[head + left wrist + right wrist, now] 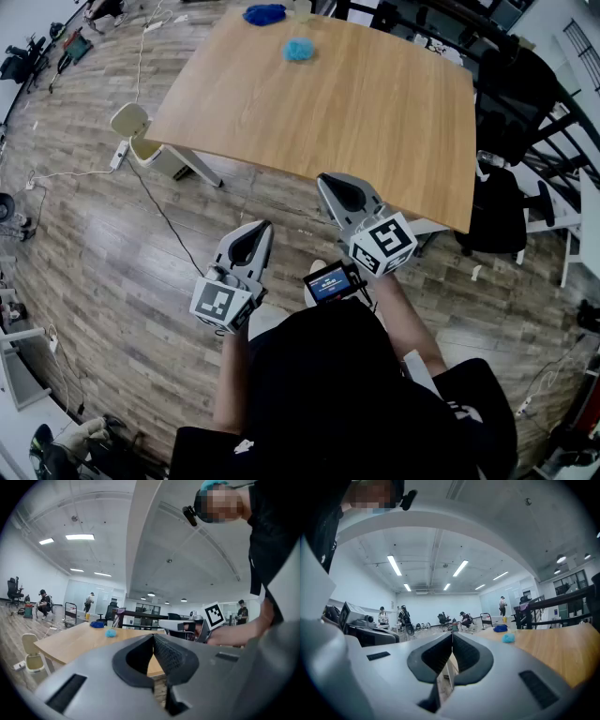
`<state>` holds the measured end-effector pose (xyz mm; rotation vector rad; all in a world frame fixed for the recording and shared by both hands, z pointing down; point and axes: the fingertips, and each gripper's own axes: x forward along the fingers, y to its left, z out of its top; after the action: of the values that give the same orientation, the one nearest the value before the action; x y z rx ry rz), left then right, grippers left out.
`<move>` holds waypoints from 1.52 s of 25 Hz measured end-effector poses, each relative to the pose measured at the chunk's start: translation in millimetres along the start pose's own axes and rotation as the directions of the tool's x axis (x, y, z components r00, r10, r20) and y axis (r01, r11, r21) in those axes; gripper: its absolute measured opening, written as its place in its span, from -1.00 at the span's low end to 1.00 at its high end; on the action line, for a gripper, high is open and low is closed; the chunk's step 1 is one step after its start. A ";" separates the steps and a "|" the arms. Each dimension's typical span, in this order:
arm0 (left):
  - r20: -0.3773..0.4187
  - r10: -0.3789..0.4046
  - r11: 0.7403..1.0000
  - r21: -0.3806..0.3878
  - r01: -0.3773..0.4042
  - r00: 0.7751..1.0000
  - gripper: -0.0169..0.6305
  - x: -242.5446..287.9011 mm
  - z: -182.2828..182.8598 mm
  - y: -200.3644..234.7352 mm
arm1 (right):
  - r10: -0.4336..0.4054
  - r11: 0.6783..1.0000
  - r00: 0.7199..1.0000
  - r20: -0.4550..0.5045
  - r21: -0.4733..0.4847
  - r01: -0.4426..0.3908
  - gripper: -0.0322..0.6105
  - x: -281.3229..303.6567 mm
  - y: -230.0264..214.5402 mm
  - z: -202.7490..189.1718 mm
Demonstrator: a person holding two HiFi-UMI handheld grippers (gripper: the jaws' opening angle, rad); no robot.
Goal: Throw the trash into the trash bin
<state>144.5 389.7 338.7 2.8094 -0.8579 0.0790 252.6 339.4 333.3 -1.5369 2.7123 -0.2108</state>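
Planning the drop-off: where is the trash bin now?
In the head view the trash bin stands on the floor at the upper left, just off the wooden table's left corner.

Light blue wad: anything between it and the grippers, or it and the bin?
Nothing visible. Bare table lies between the light blue wad and the shut left gripper and right gripper. The bin stands on the floor off the table's left edge; the dark blue wad sits beyond, clear of both paths.

Wood-plank floor (pixel 103 272), cables (pixel 169 223) trailing across it. 1 large wooden table (pixel 375 122); black office chair (pixel 495 214) beside it. White ceiling (pixel 440 536), strip lights (pixel 394 565) on.
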 end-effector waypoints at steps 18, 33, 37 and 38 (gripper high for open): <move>-0.060 -0.140 0.990 0.020 0.142 0.988 -0.92 88.7 1.3 140.1 | -0.112 0.992 0.992 -0.054 0.057 0.115 -0.90 141.5 -65.3 -11.5; 0.016 -0.234 0.971 -0.039 0.235 0.972 -0.92 101.4 41.9 266.7 | -0.238 0.971 0.967 -0.090 -0.011 0.238 -0.90 232.4 -65.9 7.6; -0.005 -0.276 0.959 -0.070 0.275 0.961 -0.92 125.7 32.6 270.1 | -0.275 0.961 0.955 -0.115 0.000 0.277 -0.90 234.4 -89.5 3.4; -0.018 -0.290 0.954 -0.079 0.288 0.957 -0.92 135.2 30.4 270.9 | -0.284 0.958 0.952 -0.118 0.003 0.286 -0.90 236.5 -97.3 3.3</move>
<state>105.4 89.8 371.8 2.8192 -0.4257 0.0425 213.8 87.5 354.5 -1.9664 2.5469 -0.3402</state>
